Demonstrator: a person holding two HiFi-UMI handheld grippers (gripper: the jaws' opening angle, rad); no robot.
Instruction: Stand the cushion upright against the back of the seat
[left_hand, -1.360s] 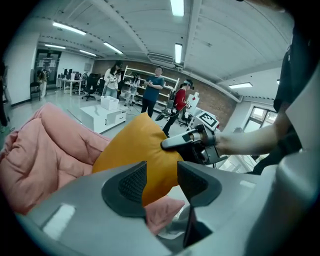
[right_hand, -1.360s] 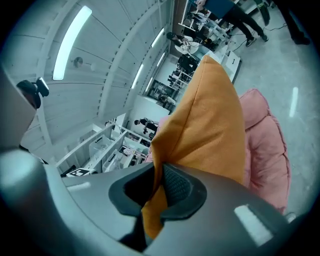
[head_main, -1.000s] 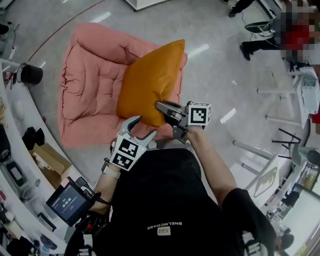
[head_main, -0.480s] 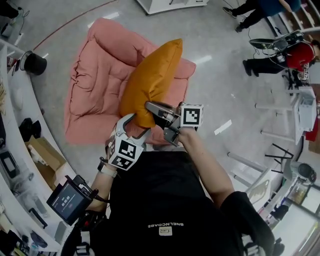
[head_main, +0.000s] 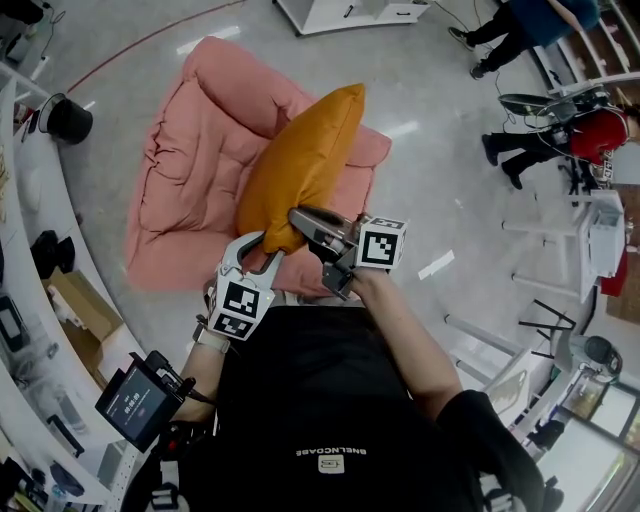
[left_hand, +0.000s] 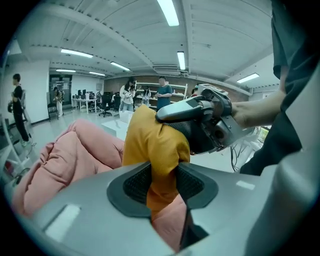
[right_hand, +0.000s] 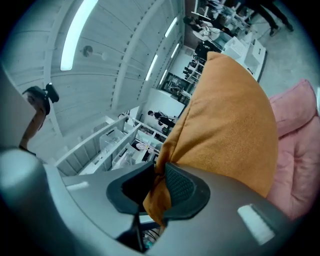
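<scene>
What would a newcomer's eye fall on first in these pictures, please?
The bright orange cushion, held up over the pink seat at the head view's centre. The left gripper has just been closing its fingers on the cushion's near corner. The right gripper beside it has been easing open, with cloth between its fingers.

We assess this as an open-plan lab workspace: ceiling strip lights (left_hand: 169, 12), polished grey floor (head_main: 440, 130), far desks (left_hand: 84, 102) with office chairs (left_hand: 106, 102), shelving (right_hand: 125, 132) holding plastic bins (right_hand: 111, 144), a cluttered workbench (head_main: 35, 195) at left.
</scene>
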